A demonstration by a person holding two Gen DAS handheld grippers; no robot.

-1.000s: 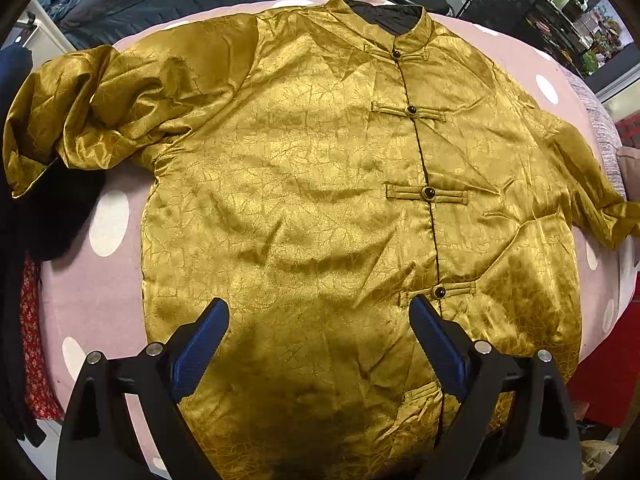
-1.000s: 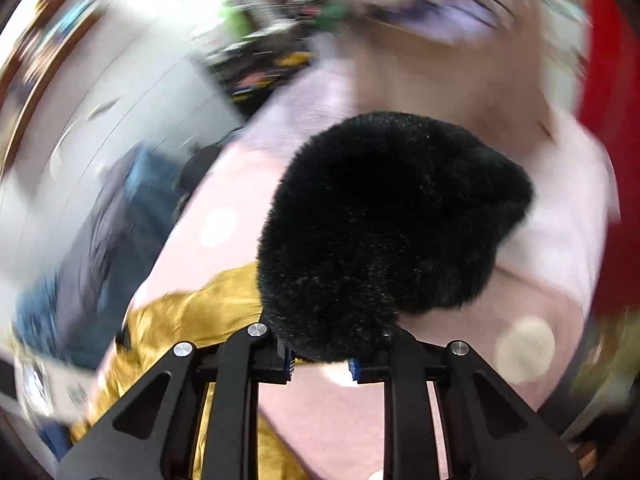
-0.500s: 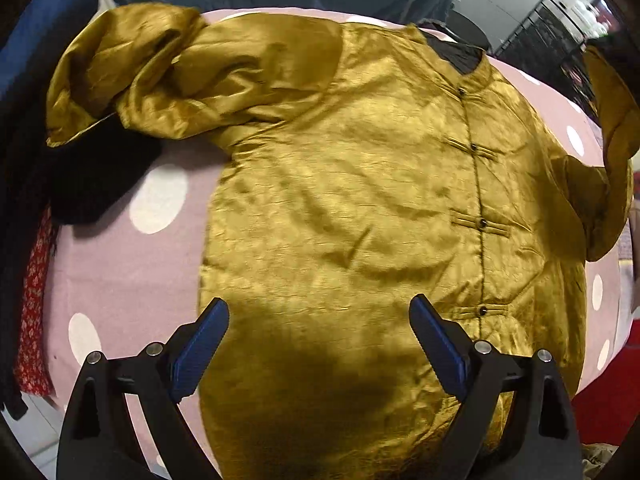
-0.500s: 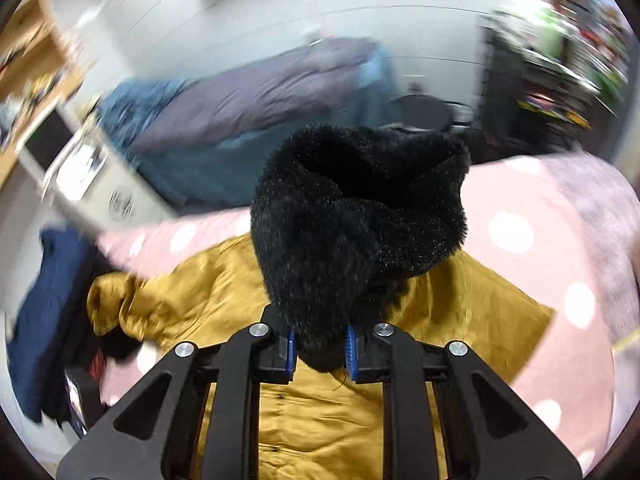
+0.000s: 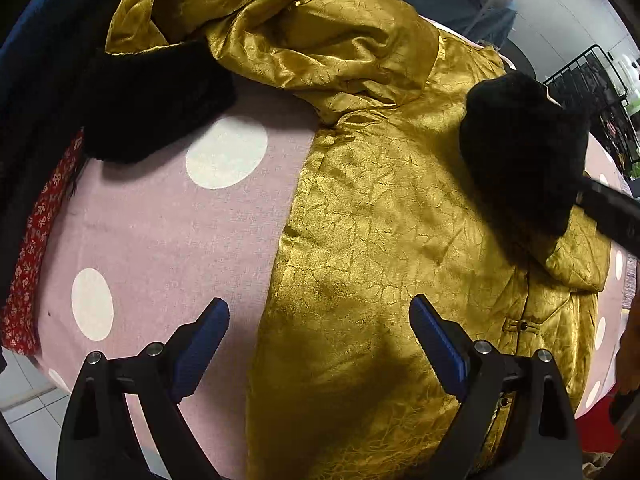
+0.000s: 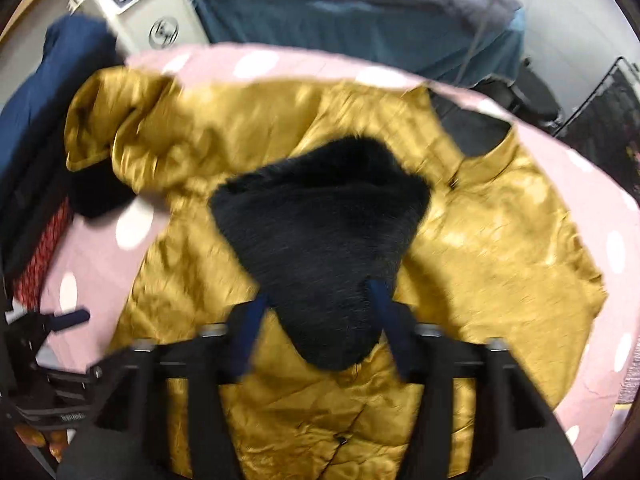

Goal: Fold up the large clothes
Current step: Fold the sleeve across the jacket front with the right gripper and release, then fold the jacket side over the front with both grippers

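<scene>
gold jacket spread on pink dotted worktop, hem cut off below | black fur cuff folded onto its chest, hiding buttons | right claw blurred, just opened, cuff between unpressed pads | left claw apart, empty

blur: right wrist view smeared throughout | hidden: black furry cuff covers the middle of the shiny gold satin jacket | cut off: jacket hem at bottom edge, left wrist view
</scene>
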